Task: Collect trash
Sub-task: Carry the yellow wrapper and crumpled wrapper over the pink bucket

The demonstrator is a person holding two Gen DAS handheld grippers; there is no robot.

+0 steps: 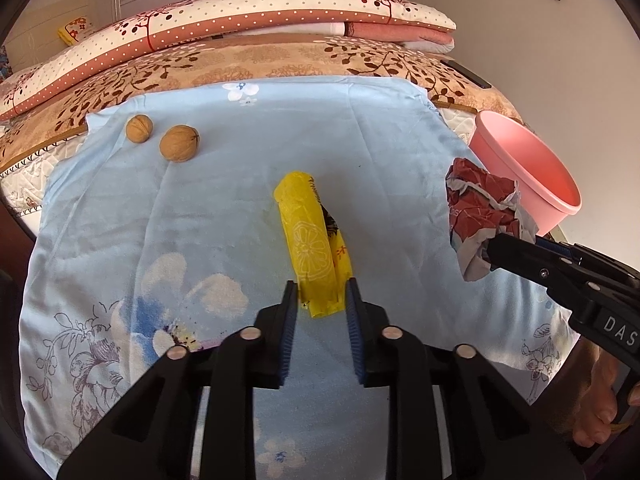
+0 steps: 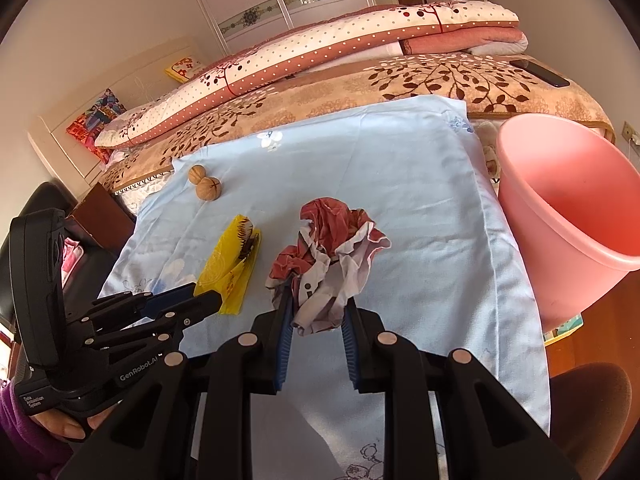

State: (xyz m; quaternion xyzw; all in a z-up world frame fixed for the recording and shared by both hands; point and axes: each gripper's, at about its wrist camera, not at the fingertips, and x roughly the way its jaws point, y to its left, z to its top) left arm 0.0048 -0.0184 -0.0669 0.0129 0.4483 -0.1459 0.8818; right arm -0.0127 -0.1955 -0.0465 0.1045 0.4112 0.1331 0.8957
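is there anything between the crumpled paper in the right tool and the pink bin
Nothing visible does. The crumpled red and white paper sits between the right tool's fingers, and only bare blue cloth lies between it and the pink bin off the cloth's right edge.

**Two wrist cameras, low over the blue cloth, both facing the bedding**

The left wrist fisheye sits low and close above the pale blue flower-printed cloth point(image 1: 224, 208), looking along its own fingers toward the dotted pink-and-white folded quilt point(image 1: 240, 20) beyond the cloth's far edge. The round pink plastic bin point(image 1: 532, 176) lies off the cloth's right edge. The right wrist fisheye looks from nearer that bin point(image 2: 580, 216), over the same cloth point(image 2: 420, 184), toward the same quilt point(image 2: 320, 44). Both views share the cloth, quilt and bin, and each catches the other gripper at its edge.
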